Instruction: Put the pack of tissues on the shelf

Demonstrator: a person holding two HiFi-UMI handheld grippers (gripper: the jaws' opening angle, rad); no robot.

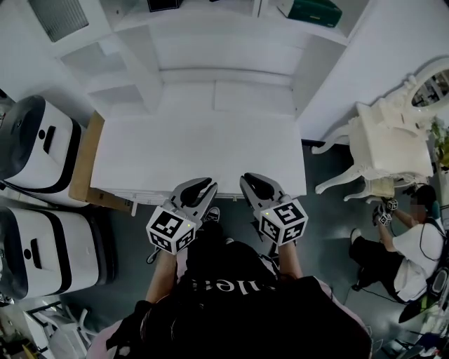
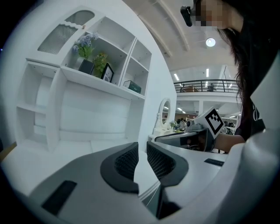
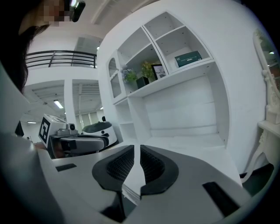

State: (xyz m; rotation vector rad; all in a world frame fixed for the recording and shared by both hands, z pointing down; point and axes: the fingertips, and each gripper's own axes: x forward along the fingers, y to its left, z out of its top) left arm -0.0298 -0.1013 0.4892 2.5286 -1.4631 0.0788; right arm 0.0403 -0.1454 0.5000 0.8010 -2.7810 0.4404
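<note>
- Your left gripper (image 1: 198, 188) is clenched with nothing between its jaws. Your right gripper (image 1: 258, 184) is clenched and empty too.
- You hold both at the near edge of the table (image 1: 140, 154).
- A green pack (image 3: 188, 58), apparently the pack of tissues, lies on the upper shelf (image 3: 192, 69), well ahead of and above both grippers, off to the right.
- The placing looks done, and I see nothing left to move.

Open desktop (image 1: 203, 151) ahead; green pack (image 1: 313, 12) on upper-right shelf (image 3: 183, 73), 2 white machines (image 1: 38, 151) left, chair (image 1: 386, 147) right.
</note>
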